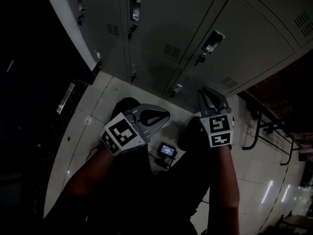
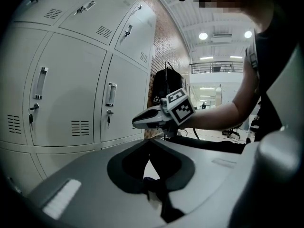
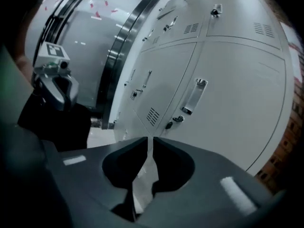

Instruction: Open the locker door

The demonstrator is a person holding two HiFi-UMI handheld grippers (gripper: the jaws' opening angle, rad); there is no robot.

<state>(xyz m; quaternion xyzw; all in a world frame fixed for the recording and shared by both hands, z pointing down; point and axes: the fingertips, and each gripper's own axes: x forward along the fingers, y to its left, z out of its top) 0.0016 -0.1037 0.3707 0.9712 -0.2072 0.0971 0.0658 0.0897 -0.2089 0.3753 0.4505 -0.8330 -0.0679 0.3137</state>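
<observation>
Standing shut, the locker door (image 3: pixel 230 103) faces the right claw (image 3: pixel 151 139), untouched.

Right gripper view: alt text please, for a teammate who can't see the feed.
The right gripper points at a closed grey locker door, its fingers a narrow slit apart with nothing between them. The door's handle and the key lock below it show just above them, untouched.

The lockers (image 1: pixel 161 28) are ranged along the far side, ahead of both grippers. The left gripper (image 1: pixel 166 116) is held left of the right gripper (image 1: pixel 203 92), apart from it, over the floor (image 1: pixel 93 116). A small screen (image 1: pixel 167 151) is seen lower, between them. A door handle (image 3: pixel 194 96) is placed near, ahead of the right gripper. A railing (image 1: pixel 259 126) is set at the right.
</observation>
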